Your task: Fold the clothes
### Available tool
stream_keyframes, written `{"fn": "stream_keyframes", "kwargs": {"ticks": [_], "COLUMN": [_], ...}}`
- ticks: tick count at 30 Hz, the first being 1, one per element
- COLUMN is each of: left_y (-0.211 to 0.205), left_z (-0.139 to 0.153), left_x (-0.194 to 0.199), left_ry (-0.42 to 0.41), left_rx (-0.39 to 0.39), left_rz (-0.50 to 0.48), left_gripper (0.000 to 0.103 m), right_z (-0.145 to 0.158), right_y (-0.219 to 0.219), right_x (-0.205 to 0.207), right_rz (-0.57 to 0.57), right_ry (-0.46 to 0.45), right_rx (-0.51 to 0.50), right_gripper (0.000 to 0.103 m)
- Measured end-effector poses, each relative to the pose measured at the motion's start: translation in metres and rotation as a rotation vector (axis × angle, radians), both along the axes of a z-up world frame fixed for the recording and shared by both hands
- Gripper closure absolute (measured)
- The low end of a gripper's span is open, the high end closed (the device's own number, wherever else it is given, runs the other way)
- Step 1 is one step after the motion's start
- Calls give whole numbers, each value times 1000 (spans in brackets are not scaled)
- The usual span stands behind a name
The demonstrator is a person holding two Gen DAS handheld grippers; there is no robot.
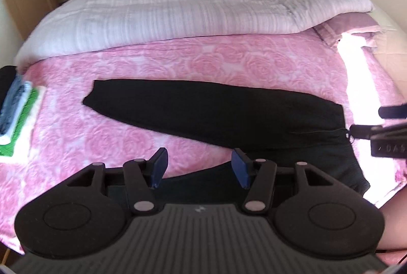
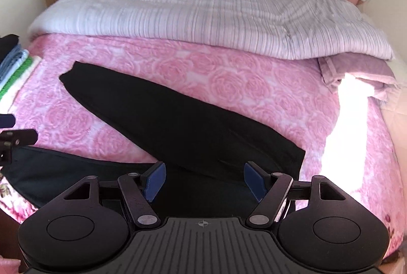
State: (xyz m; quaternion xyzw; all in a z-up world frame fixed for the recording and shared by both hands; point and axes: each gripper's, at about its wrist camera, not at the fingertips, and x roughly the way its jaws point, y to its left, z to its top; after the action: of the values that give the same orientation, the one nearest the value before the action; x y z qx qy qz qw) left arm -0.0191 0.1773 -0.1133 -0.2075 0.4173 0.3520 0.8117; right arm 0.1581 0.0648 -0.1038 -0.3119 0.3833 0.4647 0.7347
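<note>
Hovering over the bed's near edge, left gripper [image 1: 199,167] and right gripper [image 2: 204,181] both spread wide, nothing between the pads. Black trousers [image 1: 216,108] lie flat on the pink rose blanket [image 1: 152,63], one leg stretched across it, waist end under the grippers. Risk: pinching blanket along with the dark fabric, or catching a single layer so the fold skews. Waistband and second leg mostly hidden behind the tools. Folded stack [image 1: 17,108] cut off at the left; sun patch [image 2: 351,121] blown out.
</note>
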Motion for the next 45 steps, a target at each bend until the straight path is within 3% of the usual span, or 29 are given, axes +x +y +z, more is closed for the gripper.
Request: {"fn": "stream_keyframes", "kwargs": {"ticks": [7, 11, 17, 21, 24, 33, 37, 41, 45], "left_y": [21, 36, 61, 77, 88, 134, 165, 198, 238], "left_z": [-12, -25, -72, -106, -127, -187, -216, -241, -259], "left_x": [12, 11, 15, 27, 49, 130, 165, 199, 221], "left_ry": [-31, -35, 12, 46, 59, 89, 97, 104, 70], "left_rx": [-47, -52, -122, -161, -179, -110, -95, -41, -36], "left_rz": [-53, -51, -46, -57, -75, -97, -209, -376, -552], "left_gripper": [52, 52, 52, 52, 52, 61, 61, 61, 62], "right_z": [-16, -41, -92, -122, -135, -188, -213, -231, -243], "right_y": [19, 29, 35, 31, 25, 41, 68, 100, 141], "right_x": [10, 26, 64, 89, 114, 203, 237, 261, 275], "right_rz": [-66, -88, -130, -162, -183, -176, -123, -63, 27], "right_ry": [32, 117, 226, 215, 210, 207, 187, 168, 157], "right_rx": [-47, -87, -147, -178, -172, -144, -119, -80, -28], "right_gripper": [31, 31, 32, 32, 32, 33, 39, 44, 47]}}
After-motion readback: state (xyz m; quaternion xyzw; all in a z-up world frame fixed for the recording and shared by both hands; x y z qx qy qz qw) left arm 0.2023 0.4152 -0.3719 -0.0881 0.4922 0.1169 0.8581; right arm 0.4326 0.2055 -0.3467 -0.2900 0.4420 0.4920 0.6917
